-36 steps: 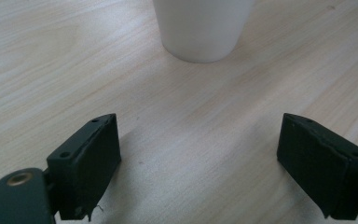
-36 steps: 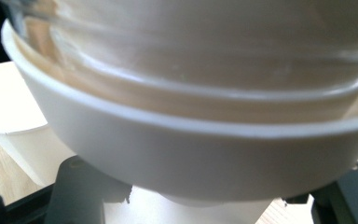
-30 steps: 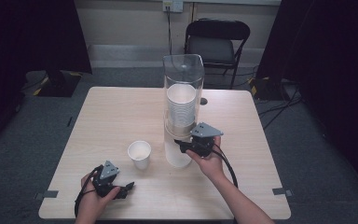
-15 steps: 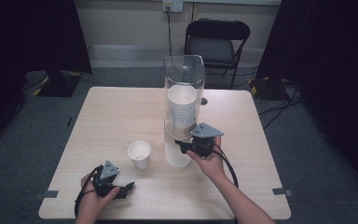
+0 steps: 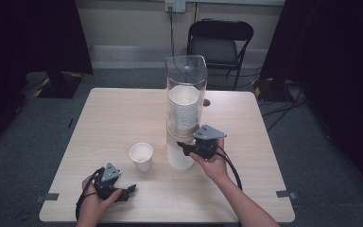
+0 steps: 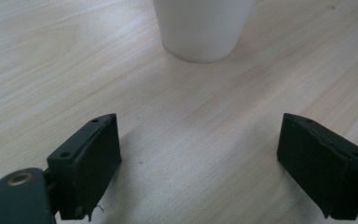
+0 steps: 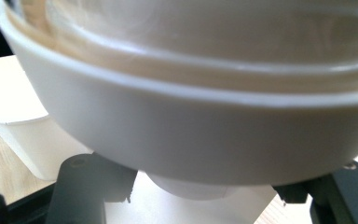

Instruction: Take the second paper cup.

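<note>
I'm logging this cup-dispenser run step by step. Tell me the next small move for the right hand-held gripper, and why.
Probably a short pull downward. The right hand-held gripper sits at the base of the clear cup dispenser, its jaws on either side of the bottom paper cup poking below the white collar. One loose cup already stands on the table.

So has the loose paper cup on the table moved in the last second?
No. The paper cup sits at the same spot left of the dispenser.

Lab or studio: black curtains (image 5: 38,33), taped floor cables (image 5: 283,101), folding chair (image 5: 220,45)
</note>
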The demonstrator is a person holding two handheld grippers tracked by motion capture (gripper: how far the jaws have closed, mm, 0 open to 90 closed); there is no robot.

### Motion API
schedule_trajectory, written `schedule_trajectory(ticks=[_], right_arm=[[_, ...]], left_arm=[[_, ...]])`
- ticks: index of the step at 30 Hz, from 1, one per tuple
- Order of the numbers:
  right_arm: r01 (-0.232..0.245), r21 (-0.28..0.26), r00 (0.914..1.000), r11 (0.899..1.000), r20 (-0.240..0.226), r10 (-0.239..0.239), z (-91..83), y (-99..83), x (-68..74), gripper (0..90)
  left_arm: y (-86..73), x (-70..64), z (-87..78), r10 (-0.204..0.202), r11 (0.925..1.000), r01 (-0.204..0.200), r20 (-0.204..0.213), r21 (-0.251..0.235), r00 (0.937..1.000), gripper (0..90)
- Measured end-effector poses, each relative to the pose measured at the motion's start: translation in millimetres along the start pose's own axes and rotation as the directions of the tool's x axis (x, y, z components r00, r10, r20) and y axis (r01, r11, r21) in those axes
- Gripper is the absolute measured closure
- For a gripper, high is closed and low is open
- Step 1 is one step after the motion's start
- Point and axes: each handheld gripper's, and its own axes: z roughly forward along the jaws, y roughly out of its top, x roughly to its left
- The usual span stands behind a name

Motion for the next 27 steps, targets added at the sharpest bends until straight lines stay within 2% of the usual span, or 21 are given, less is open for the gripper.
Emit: schedule_trajectory(ticks=[7, 11, 15, 17, 18, 19, 21, 22, 23, 24, 26, 27], right_arm=[[-0.011, -0.004, 0.9999, 1.0, -0.006, 0.011, 0.2, -3.0, 0.3, 36.4], [0.009, 0.005, 1.0, 1.0, -0.004, -0.009, 0.6, -3.3, -0.2, 36.5], [0.0, 0.005, 1.0, 1.0, -0.007, 0.0, 1.1, -4.7, 0.0, 36.9], [0.015, 0.017, 0.9998, 1.0, -0.01, -0.014, 1.6, -5.7, -0.3, 37.1], [0.002, 0.036, 0.9999, 0.999, -0.014, -0.002, 2.7, -7.7, -0.1, 37.5], [0.024, 0.116, 0.9997, 0.993, -0.006, -0.023, 5.9, -12.4, 1.7, 37.6], [0.024, 0.211, 0.9994, 0.977, -0.031, -0.018, 12.4, -43.9, 3.8, 37.5], [0.004, 0.24, 0.9996, 0.971, -0.027, 0.003, 13.3, -60.3, 5.3, 37.5], [-0.04, 0.219, 0.9985, 0.975, -0.027, 0.047, 10.6, -69.2, 5.1, 37.4], [-0.049, 0.207, 0.9978, 0.977, -0.033, 0.057, 7.3, -69.9, 5.0, 37.3], [-0.012, 0.245, 0.9986, 0.969, -0.048, 0.024, 3.6, -66.7, 5.0, 37.1], [-0.012, 0.266, 0.9982, 0.964, -0.054, 0.027, 1.8, -66.8, 3.5, 37.0]], left_arm=[[0.0, 0.0, -0.1, -0.001, 1.0, 0.001, 0.001, 0.002, 1.0, 12.8], [-0.1, 0.0, 0.0, 0.0, 1.0, 0.0, -0.001, 0.0, 1.0, 12.8], [0.0, -0.1, 0.0, -0.002, 1.0, 0.002, 0.002, 0.002, 1.0, 12.8], [0.0, -0.1, 0.0, -0.002, 1.0, 0.002, 0.002, 0.002, 1.0, 12.8], [0.0, -0.1, -0.1, -0.002, 1.0, 0.002, 0.002, 0.002, 1.0, 12.9], [0.0, 0.0, -0.3, 0.0, 1.0, 0.0, 0.0, 0.002, 1.0, 12.9], [-0.4, -0.7, -0.7, -0.003, 1.0, 0.003, 0.0, 0.0, 1.0, 13.0], [-0.5, -0.7, -0.6, -0.003, 1.0, 0.003, 0.001, -0.001, 1.0, 13.0], [-0.5, -0.5, -0.5, -0.002, 1.0, 0.002, 0.004, 0.0, 1.0, 12.9], [-0.5, -0.4, -0.5, -0.002, 1.0, 0.002, 0.003, 0.0, 1.0, 12.8], [-0.5, -0.4, -0.5, -0.002, 1.0, 0.002, 0.003, 0.0, 1.0, 12.8], [-0.4, -0.4, -0.5, -0.002, 1.0, 0.002, 0.003, 0.0, 1.0, 12.8]])
